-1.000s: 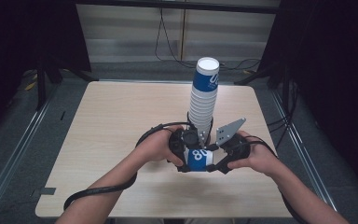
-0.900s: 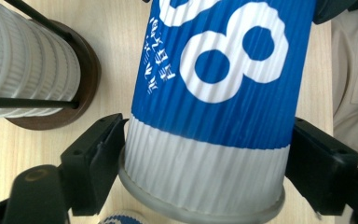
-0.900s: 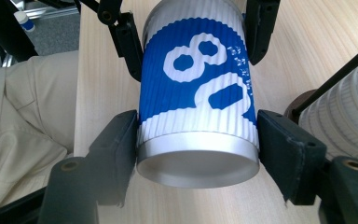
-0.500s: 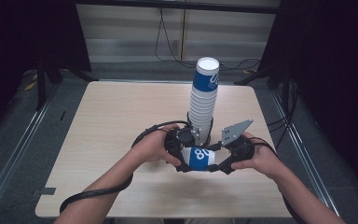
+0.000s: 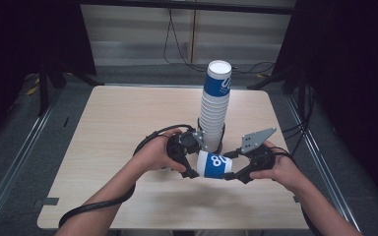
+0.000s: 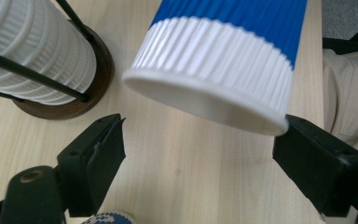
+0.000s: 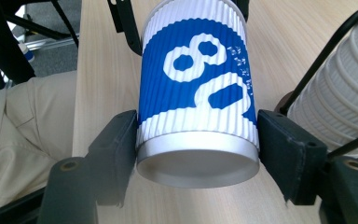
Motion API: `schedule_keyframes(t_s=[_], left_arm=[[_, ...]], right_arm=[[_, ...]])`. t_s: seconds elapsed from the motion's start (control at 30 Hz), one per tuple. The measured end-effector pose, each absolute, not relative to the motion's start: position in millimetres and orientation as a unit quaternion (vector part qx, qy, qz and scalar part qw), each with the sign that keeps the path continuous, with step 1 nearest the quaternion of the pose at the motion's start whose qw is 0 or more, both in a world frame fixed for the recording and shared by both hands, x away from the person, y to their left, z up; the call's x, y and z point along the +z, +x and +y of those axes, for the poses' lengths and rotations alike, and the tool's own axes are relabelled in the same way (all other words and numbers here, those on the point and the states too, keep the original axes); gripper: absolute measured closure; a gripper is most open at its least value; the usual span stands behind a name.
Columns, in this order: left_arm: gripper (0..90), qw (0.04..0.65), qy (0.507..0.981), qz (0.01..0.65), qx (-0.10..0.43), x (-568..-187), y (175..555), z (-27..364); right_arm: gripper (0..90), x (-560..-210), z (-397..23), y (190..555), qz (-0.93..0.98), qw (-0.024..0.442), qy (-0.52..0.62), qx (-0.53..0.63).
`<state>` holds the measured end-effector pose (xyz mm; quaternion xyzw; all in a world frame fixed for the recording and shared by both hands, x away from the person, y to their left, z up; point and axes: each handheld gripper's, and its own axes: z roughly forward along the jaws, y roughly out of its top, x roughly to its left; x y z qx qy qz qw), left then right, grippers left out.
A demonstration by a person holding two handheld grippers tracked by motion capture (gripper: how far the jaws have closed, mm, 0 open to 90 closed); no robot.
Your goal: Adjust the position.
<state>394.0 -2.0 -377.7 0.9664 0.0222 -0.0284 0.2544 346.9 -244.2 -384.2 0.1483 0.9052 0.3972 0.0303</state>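
Pale wood: the table (image 5: 118, 128) carries everything; the person's forearms come in from its near edge.
Stack: a tall stack (image 5: 215, 105) of ribbed white cups, blue on top, stands upright in a black wire holder on a round dark base (image 6: 81, 100), right of the table's middle and just behind the grippers.
Cup: a blue-and-white ribbed cup (image 5: 214, 164) lies on its side in the air just above the table, between the two grippers, near the front edge.
Right gripper: the right gripper (image 7: 198, 154) clamps the cup at its base end, one black pad pressed on each side of the white band; the base faces its camera.
Left gripper: the left gripper (image 6: 200, 154) stands wide at the cup's open rim (image 6: 205, 105); one jaw meets the rim's edge, the other is clear of it.
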Motion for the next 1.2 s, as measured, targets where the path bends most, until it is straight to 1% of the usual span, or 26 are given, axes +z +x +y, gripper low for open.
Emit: schedule_keyframes(t_s=[0.4, 0.67, 1.2], left_arm=[[17.4, 0.289, 0.955, 0.055, -0.029, -377, 397, 8], [17.3, 0.306, 0.95, 0.06, -0.018, -375, 397, 10], [16.8, 0.32, 0.944, 0.081, -0.016, -375, 401, 14]], right_arm=[[30.9, -388, -258, 346, 0.896, 0.039, 0.168, 0.41], [30.8, -380, -271, 347, 0.876, 0.054, 0.189, 0.441], [30.8, -380, -272, 348, 0.867, 0.051, 0.191, 0.457]])
